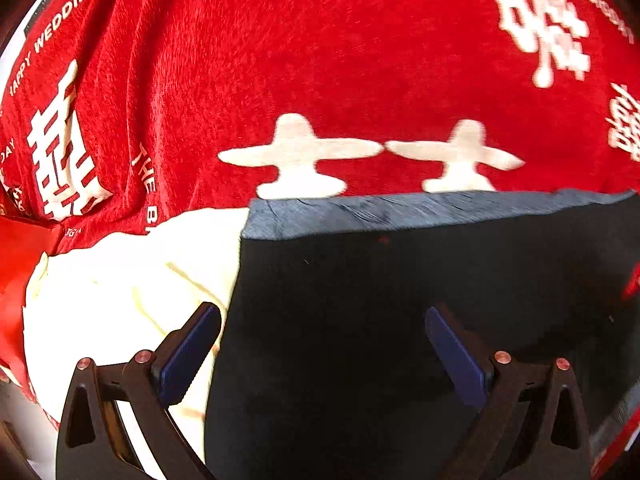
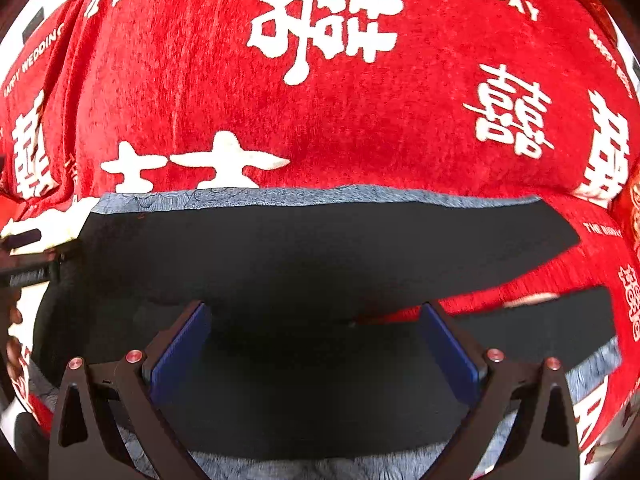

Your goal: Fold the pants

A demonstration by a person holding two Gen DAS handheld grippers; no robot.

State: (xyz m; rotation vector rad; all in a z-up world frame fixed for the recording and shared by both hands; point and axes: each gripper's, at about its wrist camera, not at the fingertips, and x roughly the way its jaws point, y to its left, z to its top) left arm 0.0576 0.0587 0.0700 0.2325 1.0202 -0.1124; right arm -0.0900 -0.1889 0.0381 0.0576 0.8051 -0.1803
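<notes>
The left gripper (image 1: pixel 323 320) points forward and down over the bed, its jaws spread wide with nothing between them. Its left finger (image 1: pixel 188 354) hangs over a cream cloth (image 1: pixel 132 284), and its right finger (image 1: pixel 456 356) over the dark pants (image 1: pixel 400 300). The pants are black with a grey-blue band (image 1: pixel 420 208) along the far edge, and they lie flat on a red blanket (image 1: pixel 340 52) printed with white characters. The pants' left edge runs just inside the left finger, so the gap between the jaws sits mostly above black fabric.

The right gripper (image 2: pixel 316 340) is angled the same way, jaws also wide apart and empty. Here the pants (image 2: pixel 320 248) look folded over, with a black layer lying across the blanket (image 2: pixel 200 92) and grey-blue bands at far and near edges. Both fingers hover above the black fabric; whether they touch it cannot be told.
</notes>
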